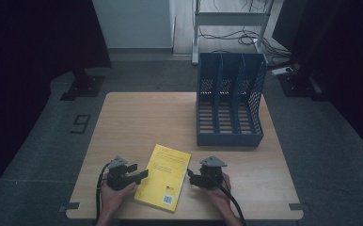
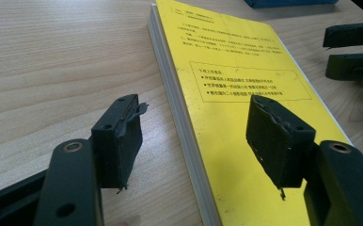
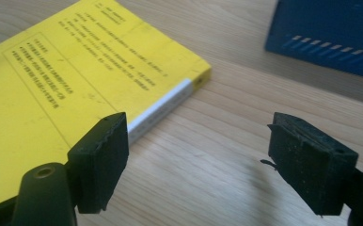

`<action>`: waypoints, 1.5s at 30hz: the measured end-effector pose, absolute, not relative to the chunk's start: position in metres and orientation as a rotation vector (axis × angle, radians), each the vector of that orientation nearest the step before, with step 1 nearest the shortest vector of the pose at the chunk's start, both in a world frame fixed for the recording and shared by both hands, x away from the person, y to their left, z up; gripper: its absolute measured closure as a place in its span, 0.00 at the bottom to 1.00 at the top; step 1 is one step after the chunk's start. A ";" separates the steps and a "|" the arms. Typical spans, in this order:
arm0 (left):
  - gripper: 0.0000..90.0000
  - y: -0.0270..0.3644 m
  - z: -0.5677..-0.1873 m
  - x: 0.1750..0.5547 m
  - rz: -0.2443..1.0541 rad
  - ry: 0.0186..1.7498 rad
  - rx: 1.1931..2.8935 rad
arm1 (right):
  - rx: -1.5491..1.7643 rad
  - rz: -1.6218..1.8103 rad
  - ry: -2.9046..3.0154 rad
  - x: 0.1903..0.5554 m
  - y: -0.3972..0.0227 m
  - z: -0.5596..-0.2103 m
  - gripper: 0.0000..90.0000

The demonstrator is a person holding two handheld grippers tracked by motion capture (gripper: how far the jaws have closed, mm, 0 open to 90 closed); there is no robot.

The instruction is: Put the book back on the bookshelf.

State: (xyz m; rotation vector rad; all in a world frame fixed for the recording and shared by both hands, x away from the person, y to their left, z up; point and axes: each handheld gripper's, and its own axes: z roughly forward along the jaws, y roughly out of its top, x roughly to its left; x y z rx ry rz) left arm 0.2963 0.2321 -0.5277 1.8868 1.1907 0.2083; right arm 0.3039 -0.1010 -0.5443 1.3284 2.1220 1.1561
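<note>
A yellow paperback book lies flat, back cover up, near the table's front edge. My left gripper is at its left side and my right gripper at its right. In the left gripper view my left gripper is open, one jaw over the wood and the other above the yellow cover, straddling the page edge. In the right gripper view my right gripper is open over bare wood, its left jaw beside the book's spine. Nothing is held.
A blue three-slot file holder stands at the table's back right, its front wall close beyond my right gripper. The wooden table has free room at the left and middle. Cables and a rack lie on the floor behind.
</note>
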 end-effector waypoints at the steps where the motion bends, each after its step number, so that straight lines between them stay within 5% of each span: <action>1: 0.40 0.232 -0.528 0.296 0.208 1.191 1.887 | 1.328 1.156 2.122 0.304 -0.101 -0.544 0.22; 45: 0.37 0.204 -0.543 0.303 0.188 1.174 1.967 | 1.325 1.229 2.258 0.304 -0.053 -0.553 0.16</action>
